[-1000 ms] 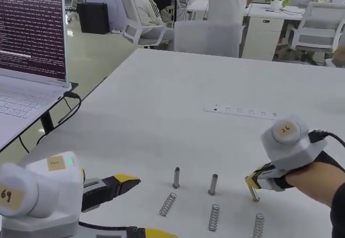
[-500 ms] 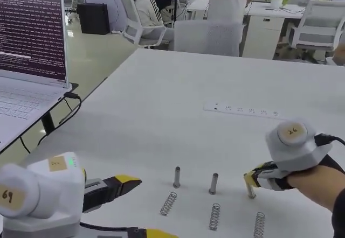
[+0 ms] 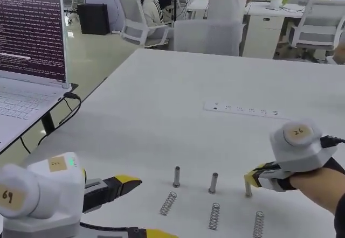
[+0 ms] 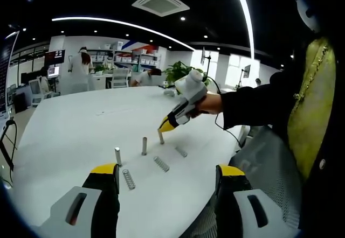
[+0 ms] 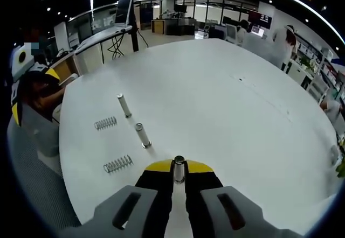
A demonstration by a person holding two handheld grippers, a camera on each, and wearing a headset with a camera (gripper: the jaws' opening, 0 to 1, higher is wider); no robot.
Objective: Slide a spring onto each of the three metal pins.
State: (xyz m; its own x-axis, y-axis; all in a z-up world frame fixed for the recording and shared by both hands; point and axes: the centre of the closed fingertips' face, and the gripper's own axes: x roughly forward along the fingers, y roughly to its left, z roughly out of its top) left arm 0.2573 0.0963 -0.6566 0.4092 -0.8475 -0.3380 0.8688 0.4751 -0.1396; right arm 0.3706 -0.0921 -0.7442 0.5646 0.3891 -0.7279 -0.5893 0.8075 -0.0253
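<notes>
White table point(image 3: 161, 87) is set in office | pins point(image 3: 213, 183) upright, springs point(image 3: 214, 216) laid lower centre | right gripper point(image 5: 178, 174) is clamped on rightmost pin point(image 5: 178, 163) | left gripper point(image 4: 167, 170) is held wide.

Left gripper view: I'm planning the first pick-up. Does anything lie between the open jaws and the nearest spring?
Nothing visible does. Bare table lies between the open left gripper and the nearest spring, lying flat.
</notes>
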